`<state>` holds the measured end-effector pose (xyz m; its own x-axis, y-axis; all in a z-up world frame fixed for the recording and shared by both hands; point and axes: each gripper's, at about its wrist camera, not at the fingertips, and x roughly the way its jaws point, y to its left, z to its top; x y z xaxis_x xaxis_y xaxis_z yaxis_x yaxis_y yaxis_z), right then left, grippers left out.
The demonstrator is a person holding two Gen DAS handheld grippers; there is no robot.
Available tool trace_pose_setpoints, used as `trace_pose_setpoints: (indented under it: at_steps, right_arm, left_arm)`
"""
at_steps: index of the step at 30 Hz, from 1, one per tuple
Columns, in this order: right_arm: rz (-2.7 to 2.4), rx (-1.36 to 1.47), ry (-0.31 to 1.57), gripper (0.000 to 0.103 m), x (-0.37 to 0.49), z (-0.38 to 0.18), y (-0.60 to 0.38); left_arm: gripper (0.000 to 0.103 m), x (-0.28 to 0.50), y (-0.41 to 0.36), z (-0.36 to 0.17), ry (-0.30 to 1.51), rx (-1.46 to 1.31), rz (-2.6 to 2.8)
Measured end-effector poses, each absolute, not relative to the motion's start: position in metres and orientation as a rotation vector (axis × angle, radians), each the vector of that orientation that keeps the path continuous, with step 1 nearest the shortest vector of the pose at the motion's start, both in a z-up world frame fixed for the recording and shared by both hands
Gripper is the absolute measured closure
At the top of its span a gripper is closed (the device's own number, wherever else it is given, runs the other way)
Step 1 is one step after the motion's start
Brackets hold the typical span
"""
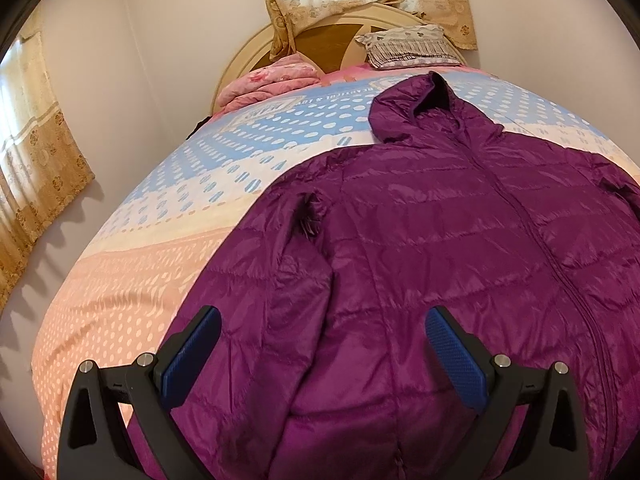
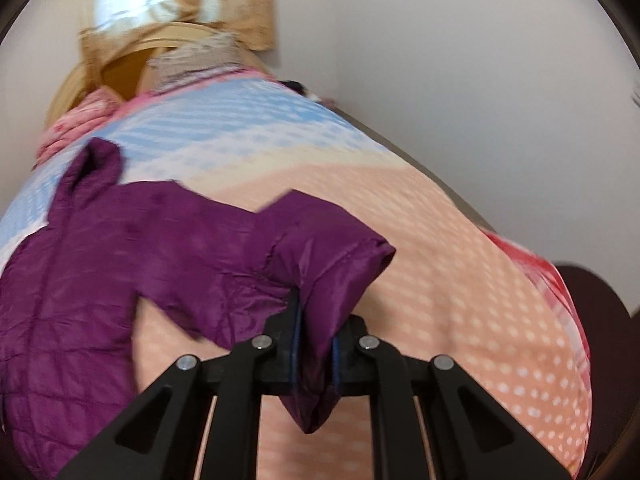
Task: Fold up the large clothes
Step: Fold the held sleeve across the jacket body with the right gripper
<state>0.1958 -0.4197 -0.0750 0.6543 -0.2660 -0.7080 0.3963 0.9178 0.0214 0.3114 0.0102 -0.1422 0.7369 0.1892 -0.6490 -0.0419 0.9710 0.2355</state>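
Right gripper (image 2: 315,344) clenched on a purple jacket (image 2: 120,264) sleeve cuff (image 2: 332,256), lower centre of frame.
Left gripper (image 1: 324,356) gapes released above the jacket, spread across the bed (image 1: 132,280); carrying the sleeve flat over the chest likely avoids bunching.

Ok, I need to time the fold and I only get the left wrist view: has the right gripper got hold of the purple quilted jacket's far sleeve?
Observer: Yes. The right gripper is shut on the purple quilted jacket's sleeve cuff.
Operator: Is the cuff flat on the bed?
Observer: No, it bunches up over the jaws, off the peach dotted bedspread.
Operator: Anything beyond that bed edge?
Observer: A red patterned cloth shows at the edge.
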Motion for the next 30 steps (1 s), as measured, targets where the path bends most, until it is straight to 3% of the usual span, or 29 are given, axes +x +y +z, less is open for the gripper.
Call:
trace_pose_setpoints:
  at_steps: [10,19,21,23,30]
  right_arm:
    - [-0.165,0.046,0.708,0.09,0.259,-0.059,-0.306]
    - [-0.011,-0.076,0.745,0.089,0.318,-0.104,-0.209]
    - [-0.012,-0.124,0.736,0.082,0.326,-0.115,-0.193]
    - [0.028,-0.14,0.724,0.023,0.322,-0.119,-0.183]
    - [0.039,-0.143,0.62,0.017,0.266,-0.091,-0.205]
  left_arm:
    - [0.001,0.332,0.04,-0.13,0.719,0.181,0.173]
    - [0.001,0.339,0.062,-0.131,0.736,0.175,0.235]
    - [0.001,0.339,0.064,-0.13,0.746,0.164,0.254]
    - [0.001,0.337,0.064,-0.128,0.749,0.151,0.257]
    - [0.001,0.338,0.03,-0.105,0.71,0.112,0.227]
